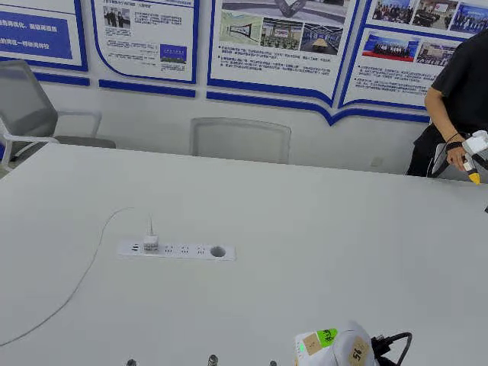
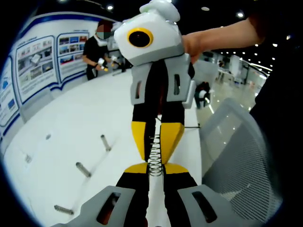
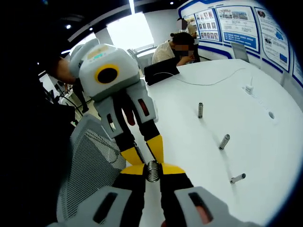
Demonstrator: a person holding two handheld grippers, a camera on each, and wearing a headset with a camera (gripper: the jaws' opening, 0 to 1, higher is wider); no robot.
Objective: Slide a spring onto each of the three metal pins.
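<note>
The head view looks forward over the table [image 1: 320,206] toward the poster wall [image 1: 274,46]. The 2 gripper views face each other closely, sharing the spring [image 2: 155,153] and 3 pins [image 3: 224,141].

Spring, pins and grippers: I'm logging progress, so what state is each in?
three pins: standing on table; whether sprung, cannot tell.
left gripper: shut on spring.
right gripper: shut on spring.
spring: held by both pairs of jaws, on no pin.

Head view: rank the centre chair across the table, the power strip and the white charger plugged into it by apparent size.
1. centre chair: largest, although it is the farthest.
2. power strip.
3. charger: smallest, plugged in at the strip's left end.
</note>
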